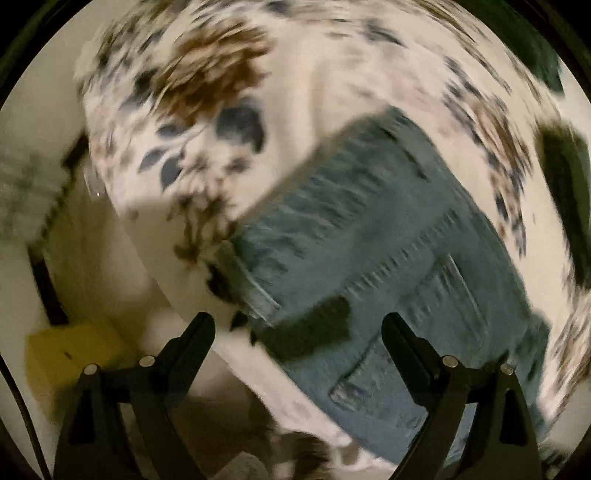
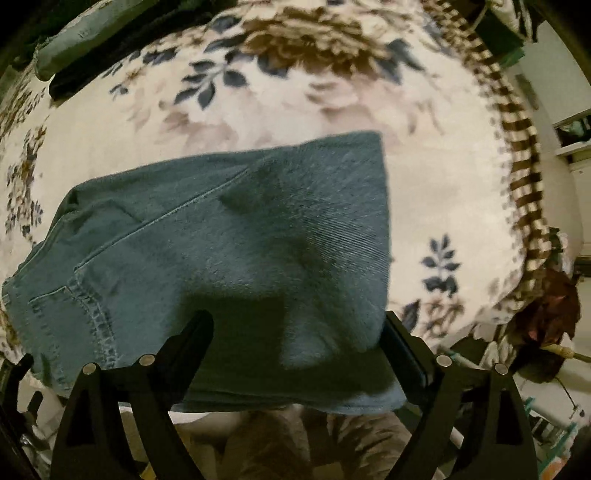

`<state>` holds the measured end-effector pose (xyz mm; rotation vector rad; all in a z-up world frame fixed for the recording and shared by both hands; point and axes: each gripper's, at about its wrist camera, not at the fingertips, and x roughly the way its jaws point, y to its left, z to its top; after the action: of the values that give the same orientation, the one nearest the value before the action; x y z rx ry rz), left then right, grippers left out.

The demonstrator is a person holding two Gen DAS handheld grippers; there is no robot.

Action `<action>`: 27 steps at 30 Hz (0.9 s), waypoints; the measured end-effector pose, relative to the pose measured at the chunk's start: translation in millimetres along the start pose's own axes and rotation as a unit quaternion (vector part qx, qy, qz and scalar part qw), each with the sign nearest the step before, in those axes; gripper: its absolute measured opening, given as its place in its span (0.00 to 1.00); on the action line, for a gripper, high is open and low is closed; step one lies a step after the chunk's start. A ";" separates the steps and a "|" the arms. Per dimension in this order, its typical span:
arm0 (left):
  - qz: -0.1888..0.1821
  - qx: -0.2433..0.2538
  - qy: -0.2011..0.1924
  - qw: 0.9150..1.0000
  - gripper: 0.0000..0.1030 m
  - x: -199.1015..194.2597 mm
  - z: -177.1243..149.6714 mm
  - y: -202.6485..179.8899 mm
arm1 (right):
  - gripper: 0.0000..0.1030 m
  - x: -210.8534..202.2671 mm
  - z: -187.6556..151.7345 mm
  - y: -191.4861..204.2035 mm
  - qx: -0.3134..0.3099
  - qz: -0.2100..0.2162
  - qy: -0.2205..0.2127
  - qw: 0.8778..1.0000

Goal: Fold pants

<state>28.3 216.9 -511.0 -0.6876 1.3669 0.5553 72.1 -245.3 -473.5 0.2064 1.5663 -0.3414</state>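
Note:
The blue jeans (image 1: pixel 369 240) lie folded into a compact stack on a white floral blanket (image 1: pixel 332 74). The left wrist view is blurred, with a back pocket showing near the lower edge. My left gripper (image 1: pixel 299 328) hangs open above the stack's near left corner, with nothing pinched between its black fingers (image 1: pixel 201 332). In the right wrist view the jeans (image 2: pixel 240 229) show a seam and a stitched pocket at the left. My right gripper (image 2: pixel 299 325) stands open over their near edge, jaws wide, and the cloth lies below them untouched.
The blanket (image 2: pixel 443 166) has a brown striped border (image 2: pixel 517 147) at the right. Another folded grey-blue garment (image 2: pixel 92 33) lies at the far left. A person's legs (image 2: pixel 295 443) stand at the near edge. A yellow object (image 1: pixel 74 354) sits off the bed at the lower left.

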 end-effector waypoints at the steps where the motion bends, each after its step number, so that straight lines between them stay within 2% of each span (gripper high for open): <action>1: -0.014 -0.020 0.004 1.000 0.90 3.6 2.1 9.2 | 0.90 -7.2 -0.5 3.1 0.003 -0.004 -0.007 1.000; 4: -0.049 -0.093 0.013 0.994 0.90 19.5 8.3 44.3 | 0.90 -29.2 -8.6 18.7 -0.002 0.011 -0.036 0.999; 6: -0.067 -0.124 0.013 0.990 0.90 29.1 10.4 59.6 | 0.90 -42.4 -14.9 40.3 -0.026 0.027 -0.058 0.998; 9: -0.099 -0.142 0.012 0.985 0.87 46.4 15.5 68.5 | 0.90 -41.1 -20.6 71.5 -0.075 0.049 -0.058 0.994; 11: -0.117 -0.138 -0.003 0.983 0.84 51.8 20.3 67.7 | 0.90 -34.7 -24.0 85.0 -0.091 0.061 -0.049 0.993; 12: -0.125 -0.129 -0.024 0.983 0.70 48.1 21.4 65.0 | 0.90 -28.6 -26.0 95.6 -0.099 0.070 -0.041 0.992; 13: -0.133 -0.113 -0.038 0.984 0.50 42.8 22.7 50.6 | 0.90 -23.1 -28.7 100.4 -0.102 0.073 -0.037 0.991; 14: -0.125 -0.091 -0.048 0.987 0.45 37.0 23.8 42.7 | 0.90 -17.8 -31.0 104.8 -0.105 0.076 -0.032 0.991; 15: -0.124 -0.077 -0.061 0.987 0.35 30.9 21.8 37.9 | 0.90 -10.4 -32.6 112.8 -0.112 0.077 -0.028 0.990; 16: -0.127 -0.068 -0.070 0.987 0.30 25.2 19.8 35.7 | 0.90 -5.7 -33.2 117.7 -0.116 0.074 -0.025 0.990; 20: -0.150 -0.057 -0.101 0.982 0.25 -2.2 6.6 40.3 | 0.90 10.1 -33.9 123.1 -0.121 0.074 -0.019 0.990; 27: -0.134 -0.069 -0.121 0.981 0.26 -22.0 -9.2 33.0 | 0.90 25.5 -38.1 118.4 -0.115 0.060 -0.006 0.992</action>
<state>-4.5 233.7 -493.7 -0.8709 0.9969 0.5018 75.9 -123.5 -509.2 0.1182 1.5603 -0.0673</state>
